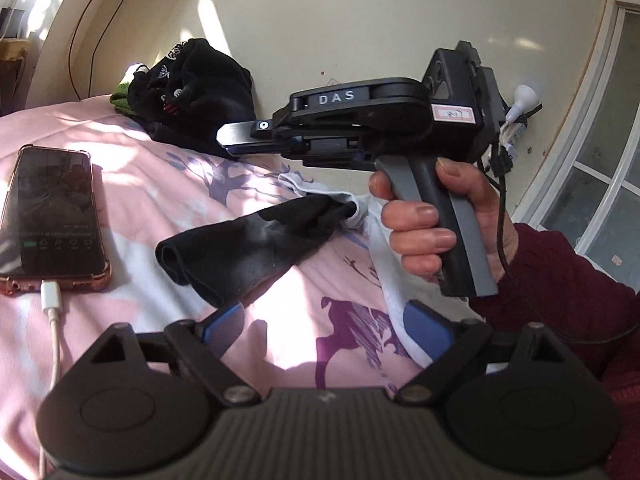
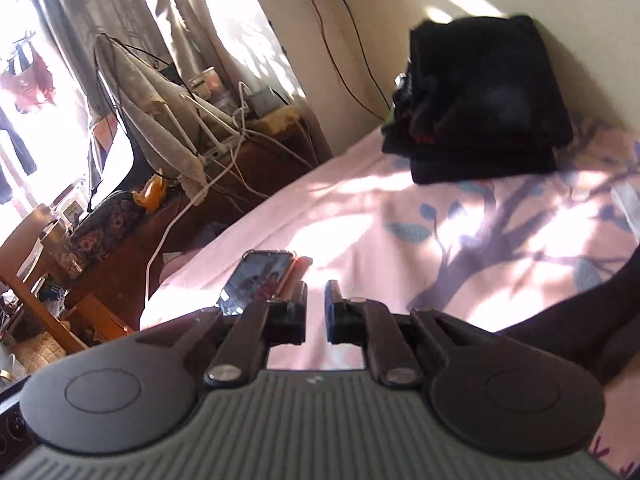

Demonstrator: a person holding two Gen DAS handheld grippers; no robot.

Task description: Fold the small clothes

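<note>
The left gripper point(image 1: 324, 330), black with blue pads, stands with its jaws wide apart over the pink bedcover printed with purple trees and horses point(image 1: 160, 184), and nothing lies between the pads. Just ahead of it, in the left wrist view, a small black garment point(image 1: 248, 244) lies on the cover in a loose, rumpled roll, its near end folded into a thick rounded lip and its far end resting over a thin white cloth point(image 1: 380, 240) that runs down toward the right pad. That same view shows the right gripper point(image 1: 224, 136) from the side, held up above the bed by a hand point(image 1: 432, 224) in a dark red sleeve point(image 1: 568, 292); its fingers look close together and bare. The right wrist view confirms this: the jaws are nearly closed with a narrow gap and nothing in it, raised above the cover. Only this view shows the cluttered wooden side table with white cables point(image 2: 224, 148). Both views take in a smartphone in a pink case point(image 1: 50, 220), plugged into a white cable, and a stack of dark folded clothes point(image 2: 480, 104) against the cream wall point(image 1: 320, 20).
</note>
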